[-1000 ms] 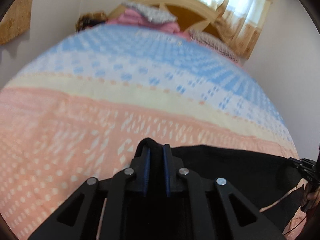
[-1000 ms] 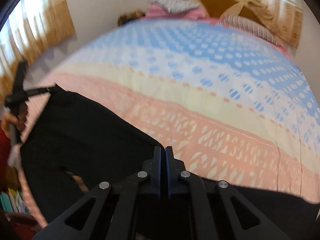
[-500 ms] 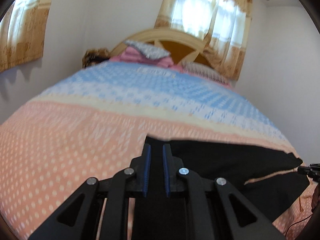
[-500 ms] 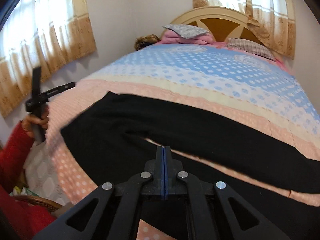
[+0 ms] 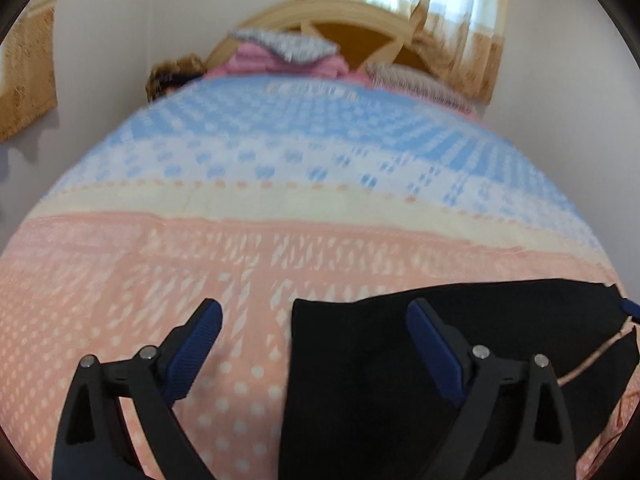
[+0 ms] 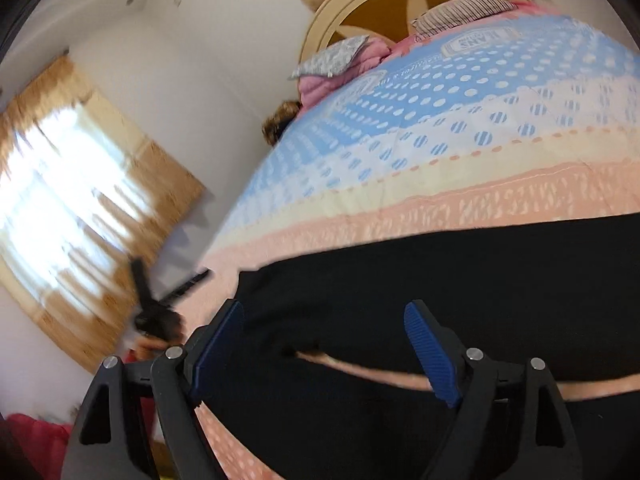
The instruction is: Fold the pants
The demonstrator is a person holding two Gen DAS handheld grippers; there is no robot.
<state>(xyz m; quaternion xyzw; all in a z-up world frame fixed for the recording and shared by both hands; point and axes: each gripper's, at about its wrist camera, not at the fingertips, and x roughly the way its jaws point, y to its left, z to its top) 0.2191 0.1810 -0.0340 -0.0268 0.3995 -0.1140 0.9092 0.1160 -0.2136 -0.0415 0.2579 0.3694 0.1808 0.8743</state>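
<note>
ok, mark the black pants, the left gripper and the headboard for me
black pants (image 5: 360, 360), left wrist view, flat cloth by the folded edge
left gripper (image 5: 314, 312), left wrist view, midway between open fingertips
headboard (image 6: 376, 4), right wrist view, wooden panel

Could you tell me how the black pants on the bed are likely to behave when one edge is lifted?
The black pants lie flat on the bedspread, following its surface, so they probably drape limply. The fabric looks thin, so it is likely light. Pushed, it would probably bunch rather than slide.

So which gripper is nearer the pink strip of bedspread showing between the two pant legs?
Right. The right gripper hangs open directly over that strip; the left gripper, also open, sits at the pants edge, away from it.
</note>
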